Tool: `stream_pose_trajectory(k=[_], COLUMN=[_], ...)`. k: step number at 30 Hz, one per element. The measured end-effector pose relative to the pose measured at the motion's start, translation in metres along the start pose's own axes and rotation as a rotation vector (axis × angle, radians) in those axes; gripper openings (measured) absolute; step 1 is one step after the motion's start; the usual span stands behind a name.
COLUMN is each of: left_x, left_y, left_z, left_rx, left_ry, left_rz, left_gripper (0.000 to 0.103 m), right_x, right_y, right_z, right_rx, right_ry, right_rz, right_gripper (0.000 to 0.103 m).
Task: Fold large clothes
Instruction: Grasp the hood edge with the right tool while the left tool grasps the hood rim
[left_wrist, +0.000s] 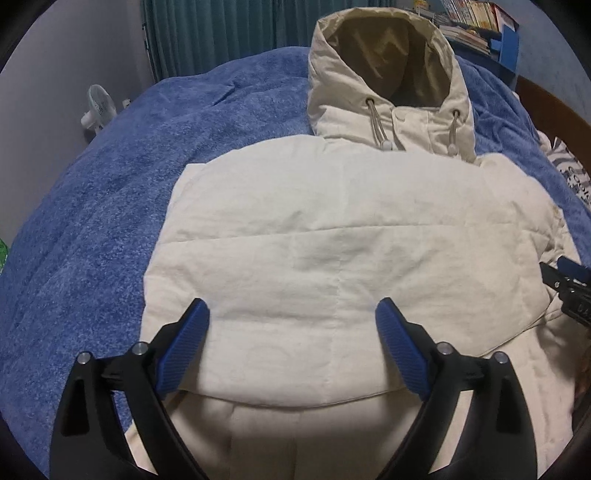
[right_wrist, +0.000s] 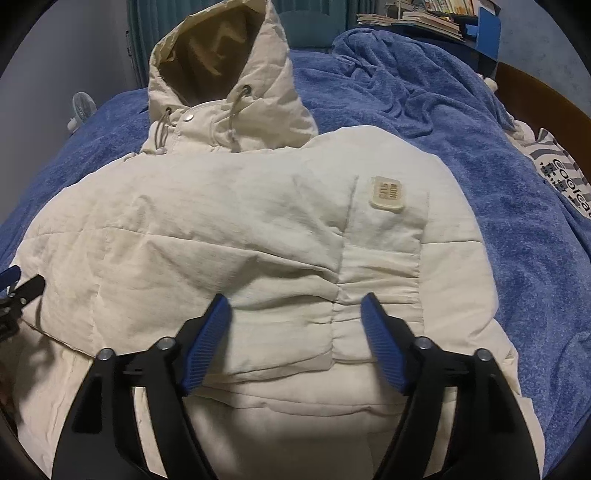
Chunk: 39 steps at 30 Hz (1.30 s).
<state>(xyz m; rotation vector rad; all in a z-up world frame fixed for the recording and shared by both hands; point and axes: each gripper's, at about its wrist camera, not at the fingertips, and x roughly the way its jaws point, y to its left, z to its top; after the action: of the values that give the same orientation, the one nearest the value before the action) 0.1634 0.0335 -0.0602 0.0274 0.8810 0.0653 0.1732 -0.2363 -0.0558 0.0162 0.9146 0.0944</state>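
Bedding comes first: a blue fleece blanket (left_wrist: 92, 206) covers the bed and carries the cream hooded puffer jacket (left_wrist: 314, 229), which lies front up across the middle with its hood (left_wrist: 384, 62) at the far end. Judging by the layers, the fold is partly done. A wide padded panel is turned over the body, its edge lying across the near part of the jacket with more cream fabric showing below it, and no sleeve sticks out to either side, so the sleeves appear tucked in. Folding the hood down and halving the bundle seems left.

Both tools hover just above the near edge, holding nothing. The left gripper (left_wrist: 291, 332) has its fingers spread wide; the right gripper (right_wrist: 295, 325) is likewise parted, with the jacket's small logo patch (right_wrist: 386, 194) beyond it.

Teal curtains (left_wrist: 221, 29) hang at the far wall, stacked books (right_wrist: 424, 18) sit far right, and a small white fan (left_wrist: 98, 107) stands far left.
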Motion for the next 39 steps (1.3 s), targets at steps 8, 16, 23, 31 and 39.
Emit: stream_pose_trajectory(k=[8,16,23,31,39], left_x=[0.006,-0.005,-0.047,-0.042,0.027], left_y=[-0.005,-0.007,-0.025,-0.021,-0.004], left_z=[-0.009,-0.003,0.041,0.115,0.193], left_rx=[0.019,-0.002,0.041,0.117,0.062], left_ry=[-0.019,-0.020,-0.132,-0.180,-0.161], left_rz=[0.029,0.048,-0.059,-0.093,-0.117], left_gripper=[0.095,0.095,0.095,0.095,0.095], right_x=[0.004,0.002,-0.030,-0.029,0.032], right_y=[0.004,0.007,0.012,-0.005,-0.003], right_z=[-0.002,0.002,0.024,0.104,0.184], right_rx=[-0.017,-0.040,-0.031,0.066,0.077], right_ry=[0.016,0.022,-0.084,-0.092,-0.113], right_rz=[-0.018,-0.054,-0.011,0.041,0.008], right_gripper=[0.097,0.097,0.097,0.096,0.096])
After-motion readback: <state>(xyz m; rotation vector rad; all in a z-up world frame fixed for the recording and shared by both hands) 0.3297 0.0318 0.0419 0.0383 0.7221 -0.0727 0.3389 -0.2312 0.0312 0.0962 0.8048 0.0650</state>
